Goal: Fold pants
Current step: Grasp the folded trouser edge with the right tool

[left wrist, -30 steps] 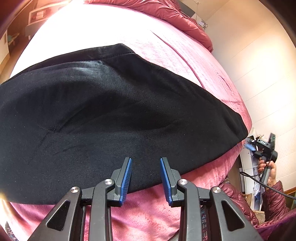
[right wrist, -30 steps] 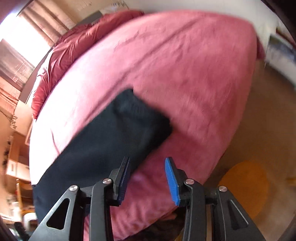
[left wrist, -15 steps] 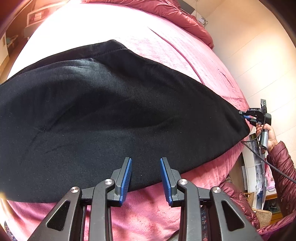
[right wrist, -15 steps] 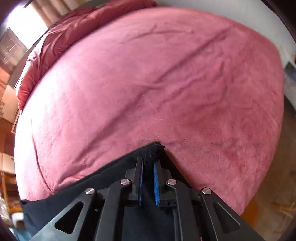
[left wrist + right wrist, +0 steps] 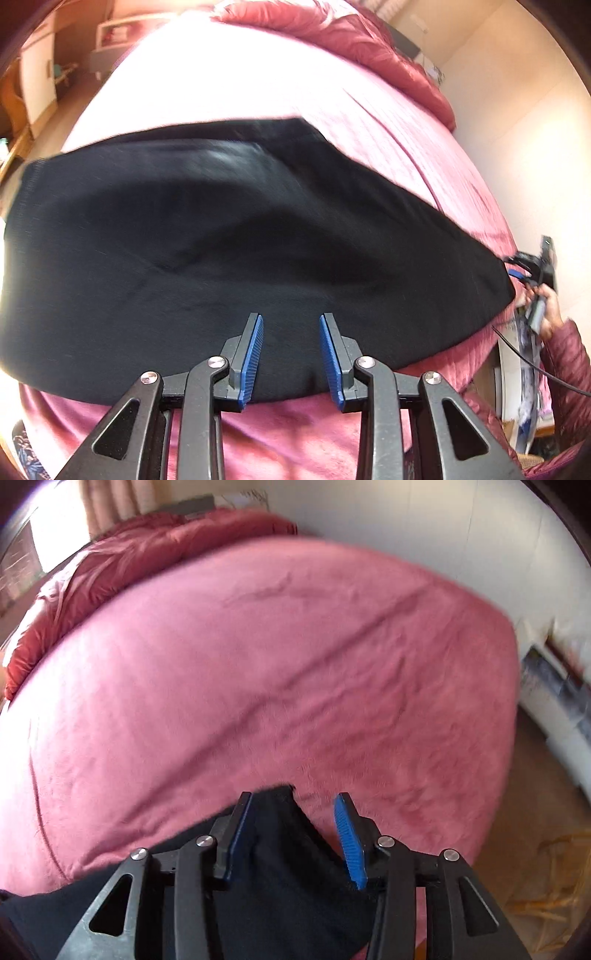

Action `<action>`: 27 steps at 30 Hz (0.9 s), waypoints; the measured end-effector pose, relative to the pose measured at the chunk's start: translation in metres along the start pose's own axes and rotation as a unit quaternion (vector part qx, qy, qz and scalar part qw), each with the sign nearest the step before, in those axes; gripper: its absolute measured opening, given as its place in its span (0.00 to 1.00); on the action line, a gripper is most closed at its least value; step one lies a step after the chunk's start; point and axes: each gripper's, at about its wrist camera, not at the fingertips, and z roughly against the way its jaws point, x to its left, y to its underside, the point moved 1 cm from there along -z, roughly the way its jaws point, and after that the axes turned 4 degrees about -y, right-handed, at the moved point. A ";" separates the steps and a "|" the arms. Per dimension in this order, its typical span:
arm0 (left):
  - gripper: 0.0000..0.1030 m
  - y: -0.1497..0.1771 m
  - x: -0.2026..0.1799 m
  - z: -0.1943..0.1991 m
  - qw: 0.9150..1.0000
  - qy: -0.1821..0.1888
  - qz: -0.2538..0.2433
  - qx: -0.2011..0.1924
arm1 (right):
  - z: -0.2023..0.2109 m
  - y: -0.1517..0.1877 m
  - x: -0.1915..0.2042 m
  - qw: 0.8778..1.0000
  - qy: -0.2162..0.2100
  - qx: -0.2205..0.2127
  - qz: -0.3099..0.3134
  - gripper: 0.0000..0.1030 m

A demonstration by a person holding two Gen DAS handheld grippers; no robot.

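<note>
Releasing pants [image 5: 280, 878] hem | right gripper [image 5: 293, 834] jaws opening, cloth between | left gripper [image 5: 291, 354] spread, empty | next: regrip hem, fold.

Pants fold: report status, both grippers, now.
Left gripper open, over the near edge of the black pants. Right gripper opening, hem corner between the jaws. Pants flat on pink bedspread; nothing in the way.
</note>
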 end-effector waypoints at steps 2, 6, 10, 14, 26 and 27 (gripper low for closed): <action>0.33 -0.002 0.009 0.007 1.000 -0.005 0.009 -0.022 | 0.019 0.000 0.029 0.998 -0.048 -0.007 0.029 0.45; 0.34 -0.004 0.024 0.012 0.999 -0.014 0.020 -0.035 | 0.039 0.026 0.129 0.972 -0.191 0.034 0.131 0.45; 0.34 -0.002 0.026 0.014 0.999 -0.015 0.011 -0.040 | 0.048 0.070 0.248 0.917 -0.322 0.098 0.216 0.32; 0.34 -0.004 0.022 0.018 0.999 -0.018 -0.004 -0.049 | 0.058 0.110 0.354 0.855 -0.414 0.157 0.272 0.32; 0.34 -0.022 0.040 0.011 0.998 -0.014 -0.009 -0.055 | 0.012 0.169 0.503 0.789 -0.421 0.267 0.358 0.31; 0.34 -0.022 0.041 0.012 0.998 -0.013 -0.008 -0.057 | 0.011 0.169 0.508 0.786 -0.423 0.271 0.361 0.30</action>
